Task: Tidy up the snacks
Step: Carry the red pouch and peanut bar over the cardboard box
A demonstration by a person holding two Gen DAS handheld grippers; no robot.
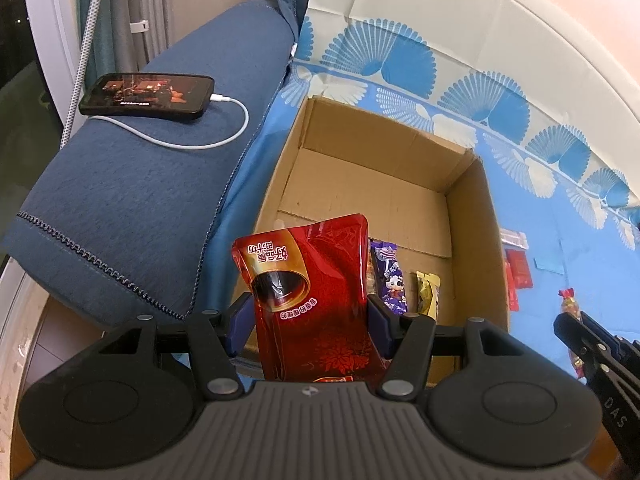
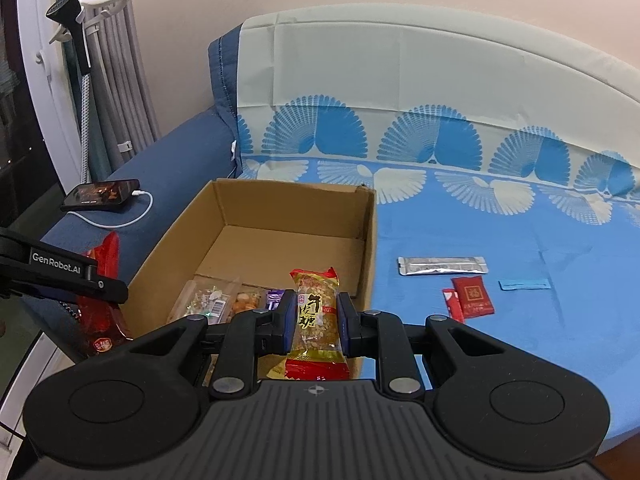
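Observation:
My left gripper (image 1: pixel 308 320) is shut on a large red snack pouch (image 1: pixel 316 292), held upright over the near rim of an open cardboard box (image 1: pixel 384 184). Inside the box lie a purple wrapper (image 1: pixel 390 278) and a gold one (image 1: pixel 428 292). My right gripper (image 2: pixel 314 316) is shut on a peanut candy bar (image 2: pixel 318 320) in a clear and red wrapper, just in front of the box (image 2: pixel 288 240). From the right wrist view, the left gripper's arm (image 2: pixel 64 274) and red pouch (image 2: pixel 104 292) show at the left.
The box sits on a sofa with a blue fan-pattern cover (image 2: pixel 500 320). A silver packet (image 2: pixel 442 266), a red packet (image 2: pixel 472 296) and a red stick (image 2: pixel 452 302) lie right of it. A phone (image 1: pixel 146 96) charges on the blue armrest (image 1: pixel 132 200).

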